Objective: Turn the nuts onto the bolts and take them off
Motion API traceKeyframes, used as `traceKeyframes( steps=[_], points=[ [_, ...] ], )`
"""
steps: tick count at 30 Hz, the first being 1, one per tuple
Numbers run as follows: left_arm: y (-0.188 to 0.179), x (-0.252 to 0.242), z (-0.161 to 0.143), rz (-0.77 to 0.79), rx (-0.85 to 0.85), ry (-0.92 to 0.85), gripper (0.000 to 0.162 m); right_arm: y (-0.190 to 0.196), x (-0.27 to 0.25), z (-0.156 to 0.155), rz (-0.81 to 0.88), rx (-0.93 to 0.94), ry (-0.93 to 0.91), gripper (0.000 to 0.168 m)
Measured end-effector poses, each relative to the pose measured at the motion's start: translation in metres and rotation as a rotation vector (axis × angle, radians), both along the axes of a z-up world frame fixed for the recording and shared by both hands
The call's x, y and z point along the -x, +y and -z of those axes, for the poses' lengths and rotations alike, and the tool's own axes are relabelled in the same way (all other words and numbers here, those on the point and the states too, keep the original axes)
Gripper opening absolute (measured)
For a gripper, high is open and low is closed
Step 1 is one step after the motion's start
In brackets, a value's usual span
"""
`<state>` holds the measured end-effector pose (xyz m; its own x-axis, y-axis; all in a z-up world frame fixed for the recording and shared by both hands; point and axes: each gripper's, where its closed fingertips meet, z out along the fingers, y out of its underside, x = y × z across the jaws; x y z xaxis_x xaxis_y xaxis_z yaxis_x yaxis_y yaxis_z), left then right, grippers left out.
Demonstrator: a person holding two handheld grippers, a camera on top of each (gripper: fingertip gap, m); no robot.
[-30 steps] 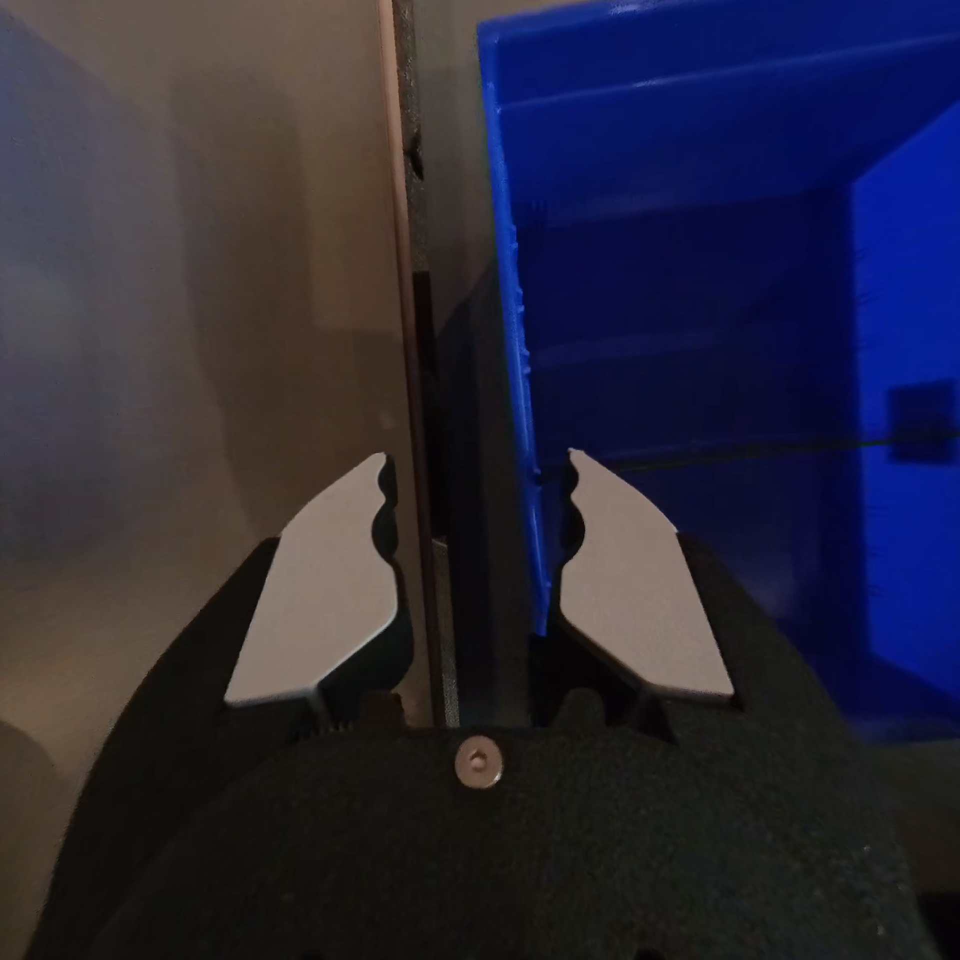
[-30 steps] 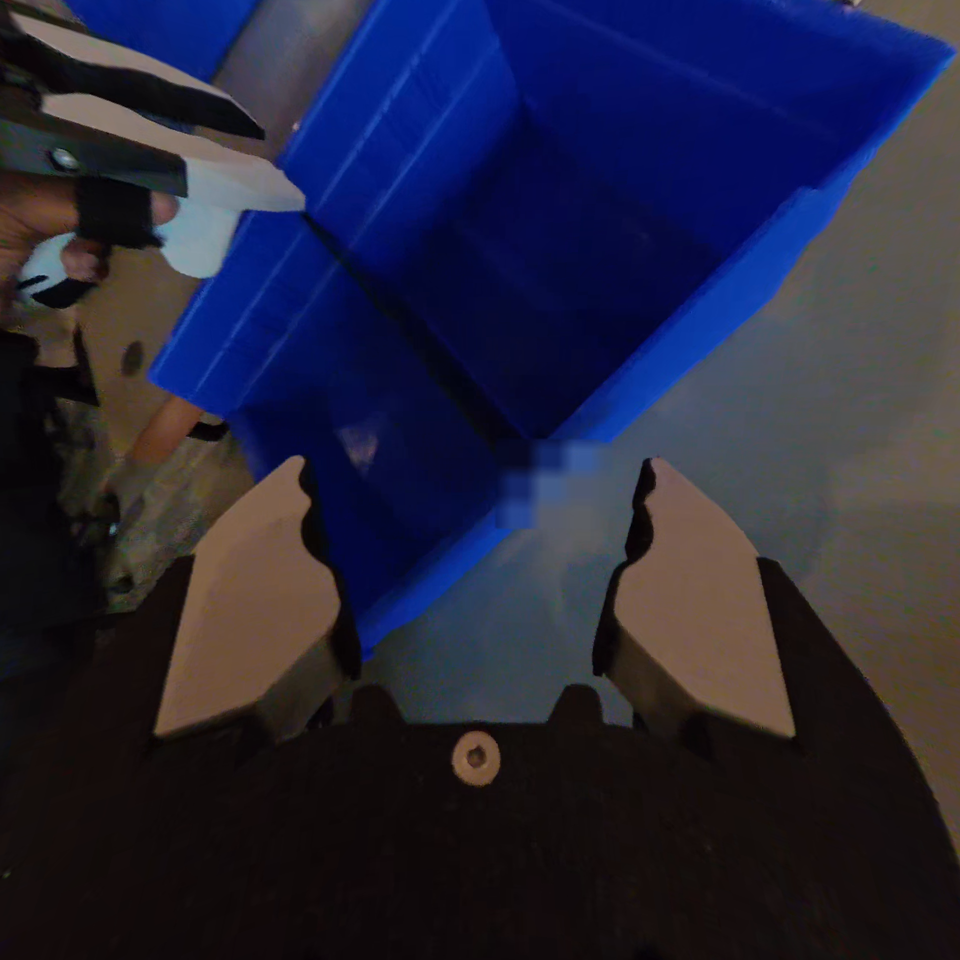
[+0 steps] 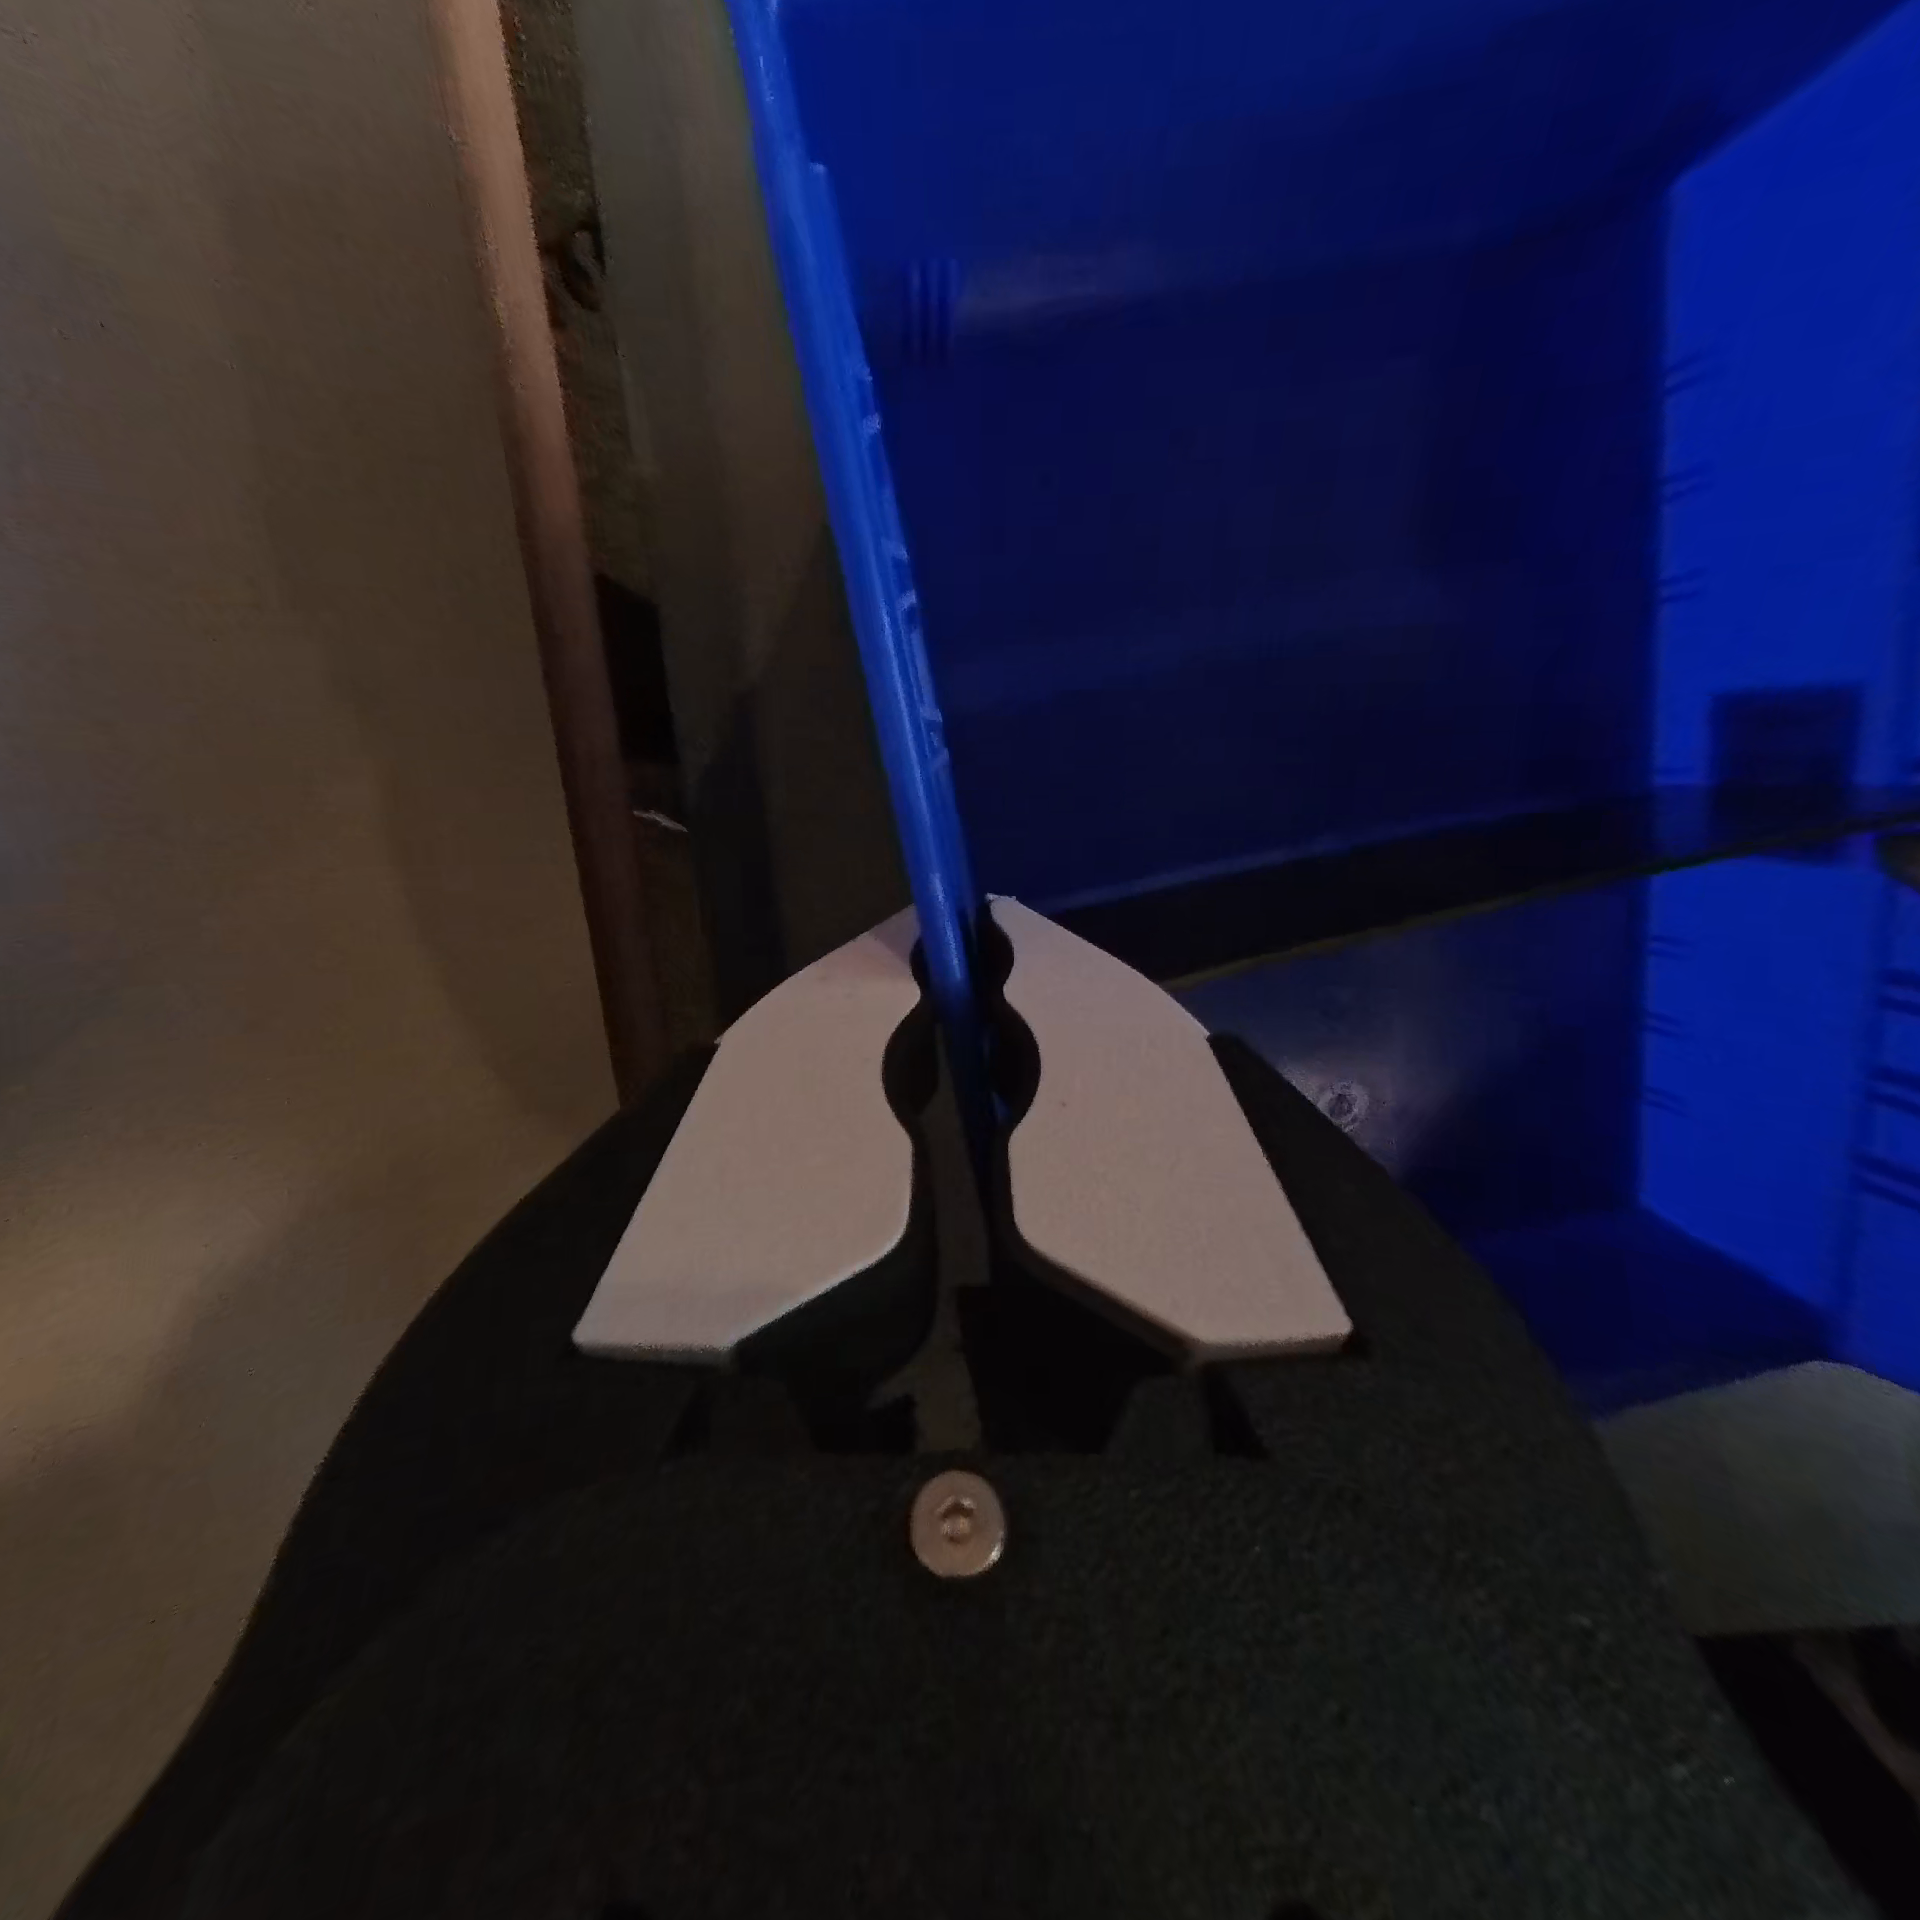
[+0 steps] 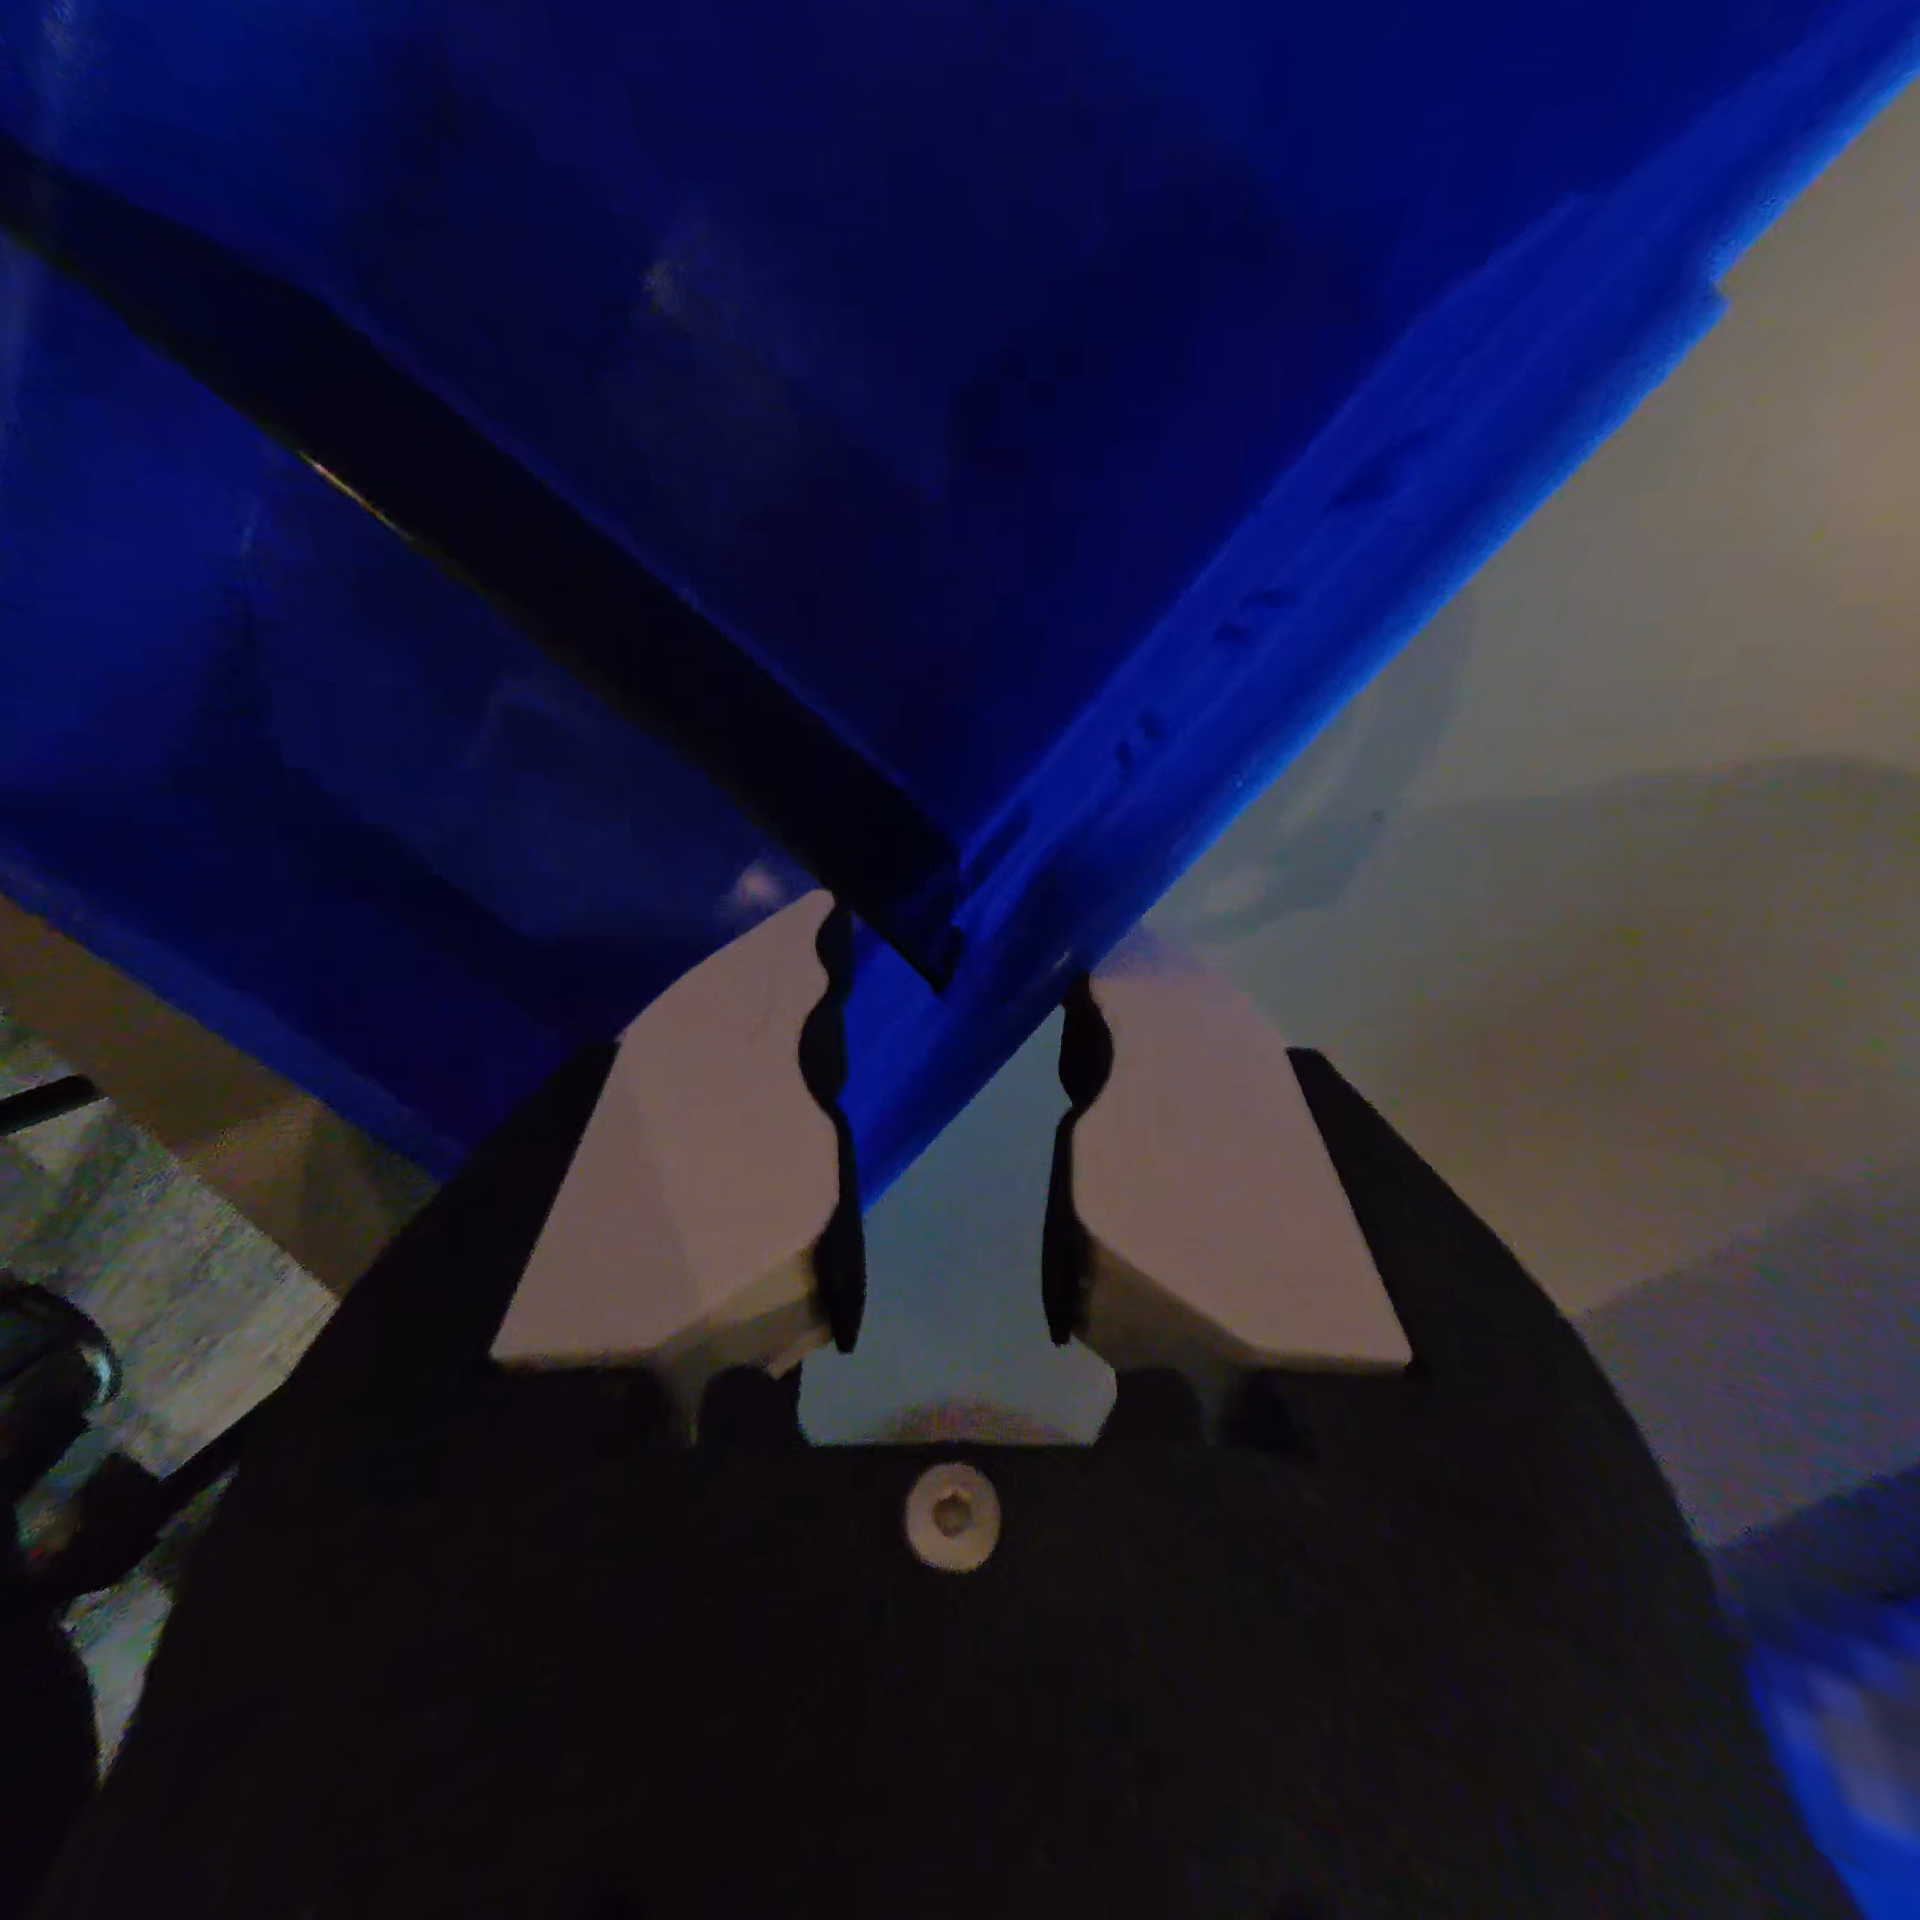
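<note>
Left gripper (image 3: 961, 961) clamps the blue bin (image 3: 1299, 520) wall (probably for repositioning), right gripper (image 4: 956, 997) parted astride its rim.

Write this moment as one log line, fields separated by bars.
left claw: shut on bin wall | right claw: open, astride bin corner | nuts, bolts: not seen

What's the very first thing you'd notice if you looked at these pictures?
The big blue bin fills most of both views, with a dark divider running across its inside. The left tool is pinched shut on the bin's thin side wall, low in the left wrist view. The right tool is open, its two fingers on either side of the bin's rim where the divider meets it.
</note>
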<state>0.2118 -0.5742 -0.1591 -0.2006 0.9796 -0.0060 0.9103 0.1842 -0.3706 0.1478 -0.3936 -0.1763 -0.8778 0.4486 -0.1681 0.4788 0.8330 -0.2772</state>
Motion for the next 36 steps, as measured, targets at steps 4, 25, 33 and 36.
traceKeyframes(
  steps=[4, 25, 33, 36],
  points=[
    [0.012, 0.005, -0.011, -0.004, 0.031, -0.016, 0.004, 0.019, -0.002, -0.004, -0.018, -0.027, -0.045, 0.028],
    [0.089, 0.036, -0.014, 0.092, -0.028, -0.153, 0.005, 0.105, 0.028, -0.017, 0.037, -0.231, -0.204, 0.011],
    [0.14, 0.067, -0.01, 0.178, -0.061, -0.173, 0.006, 0.158, 0.051, -0.022, 0.092, -0.301, -0.229, 0.01],
    [0.158, 0.077, -0.008, 0.202, -0.07, -0.18, 0.006, 0.178, 0.059, -0.022, 0.11, -0.322, -0.245, 0.01]
  ],
)
